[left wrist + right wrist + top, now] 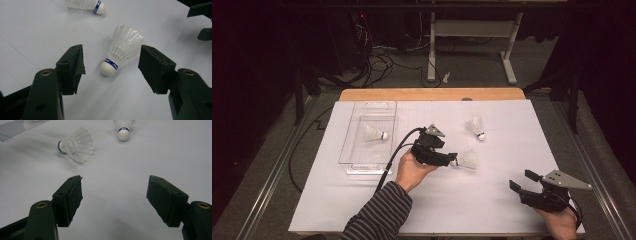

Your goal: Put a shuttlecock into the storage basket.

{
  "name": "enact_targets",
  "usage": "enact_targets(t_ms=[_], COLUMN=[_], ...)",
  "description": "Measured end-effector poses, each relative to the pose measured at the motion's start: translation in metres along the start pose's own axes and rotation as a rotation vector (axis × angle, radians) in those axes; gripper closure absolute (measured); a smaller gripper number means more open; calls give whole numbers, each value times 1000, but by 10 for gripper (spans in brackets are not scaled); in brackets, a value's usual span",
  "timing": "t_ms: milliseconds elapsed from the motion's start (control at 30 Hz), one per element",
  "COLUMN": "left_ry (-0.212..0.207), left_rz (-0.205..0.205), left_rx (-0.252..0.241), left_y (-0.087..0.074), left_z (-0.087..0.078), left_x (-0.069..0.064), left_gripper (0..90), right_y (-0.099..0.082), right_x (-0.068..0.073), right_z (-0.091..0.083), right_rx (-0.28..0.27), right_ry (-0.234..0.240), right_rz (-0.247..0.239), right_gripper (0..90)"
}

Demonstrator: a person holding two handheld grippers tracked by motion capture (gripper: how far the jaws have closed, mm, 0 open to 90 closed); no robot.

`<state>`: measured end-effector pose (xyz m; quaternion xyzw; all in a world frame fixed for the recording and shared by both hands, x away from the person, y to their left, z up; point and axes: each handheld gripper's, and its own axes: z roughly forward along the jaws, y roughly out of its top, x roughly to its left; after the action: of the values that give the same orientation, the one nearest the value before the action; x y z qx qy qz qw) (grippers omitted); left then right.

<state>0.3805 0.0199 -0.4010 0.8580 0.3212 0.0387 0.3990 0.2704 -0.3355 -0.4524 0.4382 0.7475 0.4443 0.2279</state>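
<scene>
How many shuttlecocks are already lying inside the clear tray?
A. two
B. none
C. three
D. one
D: one shuttlecock lies inside the clear tray, while two others lie out on the white sheet: one between the open jaws of the left hand-held gripper, and one farther back.

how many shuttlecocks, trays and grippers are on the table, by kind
shuttlecocks: 3, one in the tray, one between the left gripper's fingers, one farther back
clear tray: 1
grippers: 2, left gripper and right gripper
total: 6
</scene>
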Motion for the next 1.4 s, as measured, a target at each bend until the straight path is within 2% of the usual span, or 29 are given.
enact_targets(t_ms=[433,967,1400], left_ry=[14,22,-3], left_rz=[33,48,53], left_rx=[103,176,233], left_y=[6,11,14], left_z=[16,29,41], left_x=[1,2,3], left_gripper=[385,357,367], right_y=[0,0,0], right_x=[0,0,0], right_z=[0,1,1], right_rx=[0,1,1], right_ry=[2,3,4], right_rz=[-2,-3,-3], right_gripper=[291,291,291])
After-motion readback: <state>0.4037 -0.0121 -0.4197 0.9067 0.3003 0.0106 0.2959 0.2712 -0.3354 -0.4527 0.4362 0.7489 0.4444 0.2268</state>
